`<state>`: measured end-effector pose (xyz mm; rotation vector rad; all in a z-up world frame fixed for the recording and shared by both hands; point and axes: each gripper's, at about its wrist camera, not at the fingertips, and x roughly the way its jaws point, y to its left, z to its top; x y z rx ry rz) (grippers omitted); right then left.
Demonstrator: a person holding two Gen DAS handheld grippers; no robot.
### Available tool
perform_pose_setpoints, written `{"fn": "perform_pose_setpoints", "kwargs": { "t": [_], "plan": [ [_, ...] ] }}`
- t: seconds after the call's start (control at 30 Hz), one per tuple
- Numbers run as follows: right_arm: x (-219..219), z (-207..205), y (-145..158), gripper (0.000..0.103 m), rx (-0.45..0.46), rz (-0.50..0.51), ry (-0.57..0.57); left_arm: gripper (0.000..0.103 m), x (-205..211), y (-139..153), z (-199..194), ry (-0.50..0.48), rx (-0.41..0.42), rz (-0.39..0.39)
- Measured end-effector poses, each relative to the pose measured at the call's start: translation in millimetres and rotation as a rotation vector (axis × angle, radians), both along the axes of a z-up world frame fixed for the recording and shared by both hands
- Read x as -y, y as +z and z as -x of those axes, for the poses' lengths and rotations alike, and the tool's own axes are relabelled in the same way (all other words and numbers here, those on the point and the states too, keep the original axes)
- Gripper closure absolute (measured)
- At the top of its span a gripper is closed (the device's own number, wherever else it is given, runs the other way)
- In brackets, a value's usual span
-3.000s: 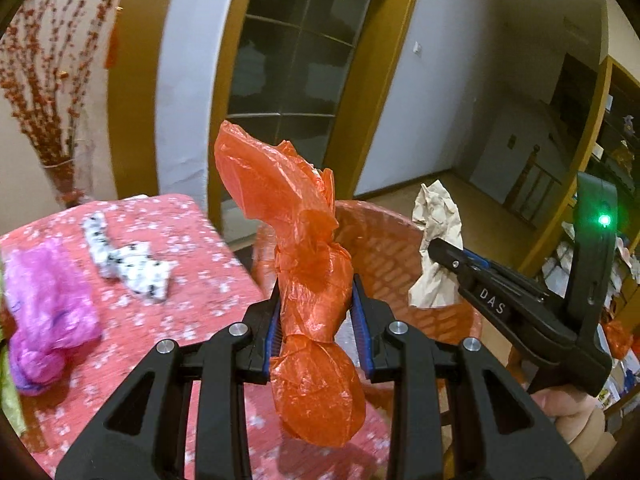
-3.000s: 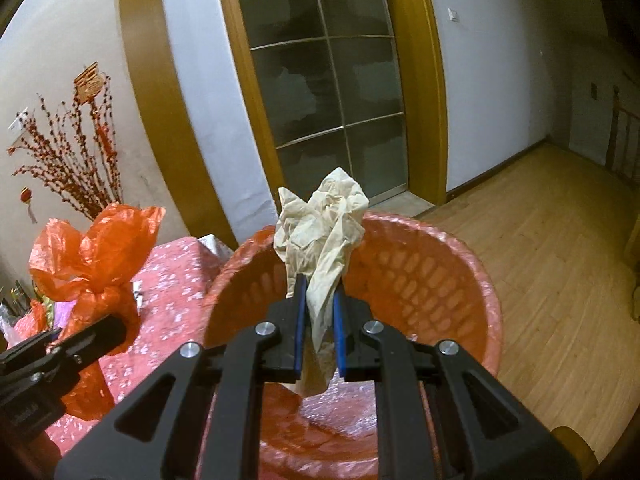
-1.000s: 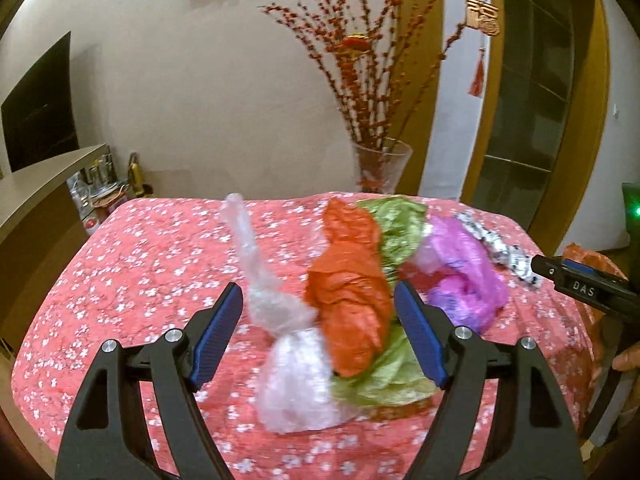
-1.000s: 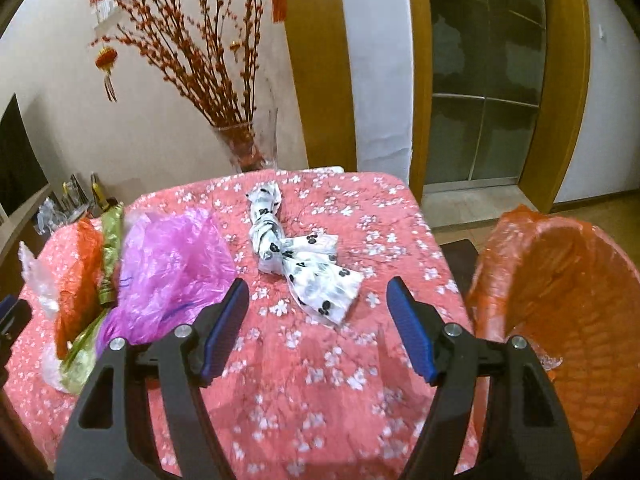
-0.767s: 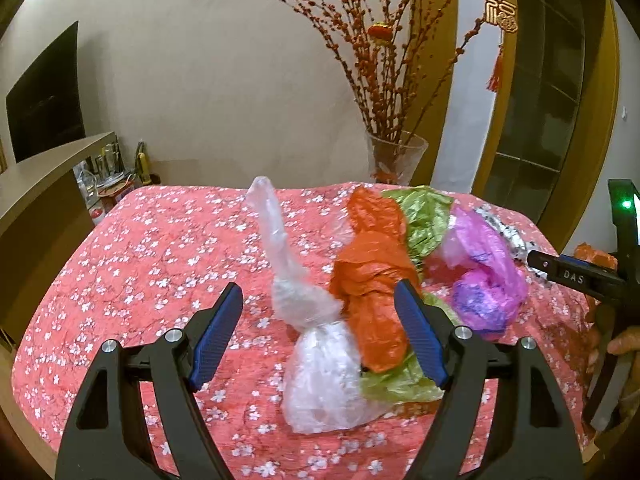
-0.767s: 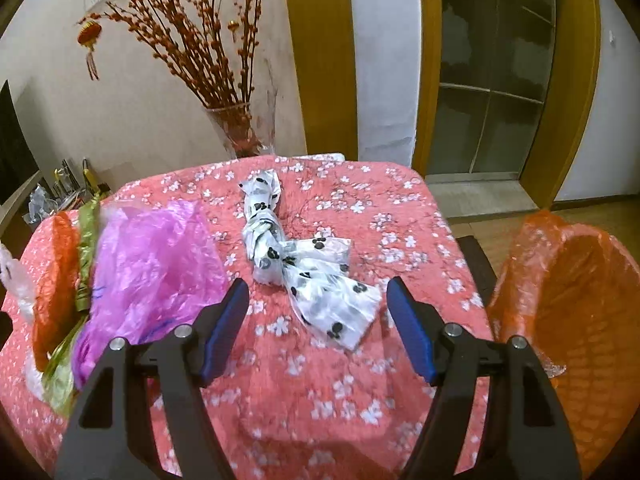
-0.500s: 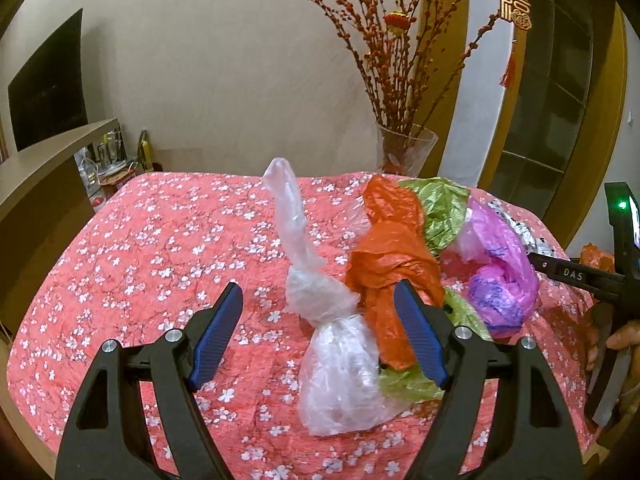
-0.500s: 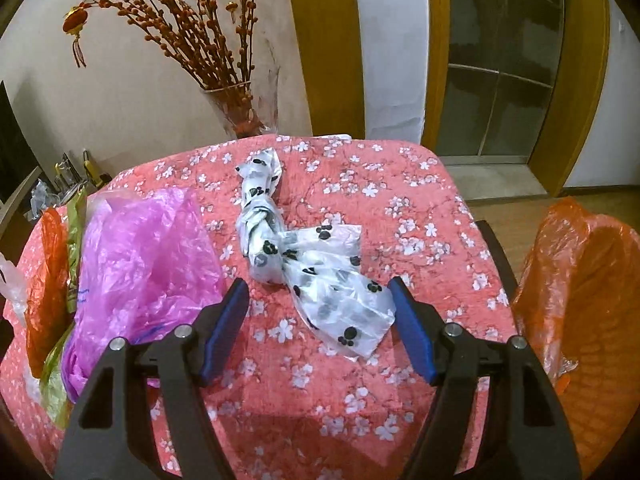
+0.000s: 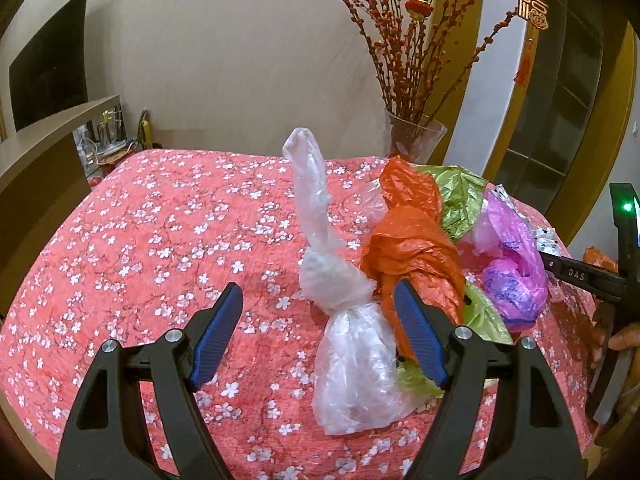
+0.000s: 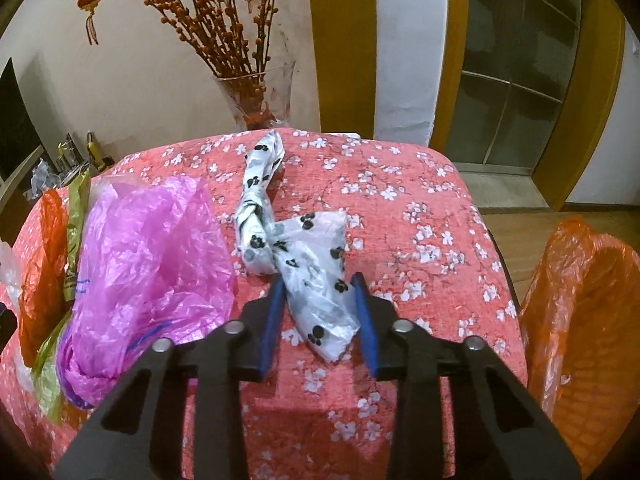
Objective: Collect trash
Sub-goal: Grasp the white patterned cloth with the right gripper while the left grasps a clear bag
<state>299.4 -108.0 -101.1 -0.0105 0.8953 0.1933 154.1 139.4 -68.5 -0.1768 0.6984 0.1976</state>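
Observation:
A white bag with black paw prints lies on the red flowered tablecloth. My right gripper straddles its near end and its jaws are closing; the pads stand close beside the bag without visibly squeezing it. A knotted clear bag stands in front of my left gripper, which is open, with the bag's neck between the fingers nearer the right one. Beside the clear bag lie an orange bag, a green bag and a purple bag.
An orange woven basket lined with an orange bag stands off the table's right edge. A glass vase of red branches is at the back edge. A wooden shelf is at the left. A hand holds the right gripper.
Both grippers, earlier holding trash over the basket, have come down toward the table. The right jaws have narrowed around the paw-print bag. The left jaws stay wide.

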Motion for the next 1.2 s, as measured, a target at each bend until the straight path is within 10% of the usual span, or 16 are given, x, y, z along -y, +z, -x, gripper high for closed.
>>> {"fn": "perform_pose_setpoints", "kwargs": {
  "t": [0.73,1.2],
  "plan": [
    [7,15,3,0.096,0.006,-0.025,0.02,0.036,-6,-14,-14,-0.035,-0.081,0.095],
    [7,25,6,0.097,0.017,-0.028,0.028,0.087,9,-22,-15,-0.073,-0.118,0.056]
  ]
}}
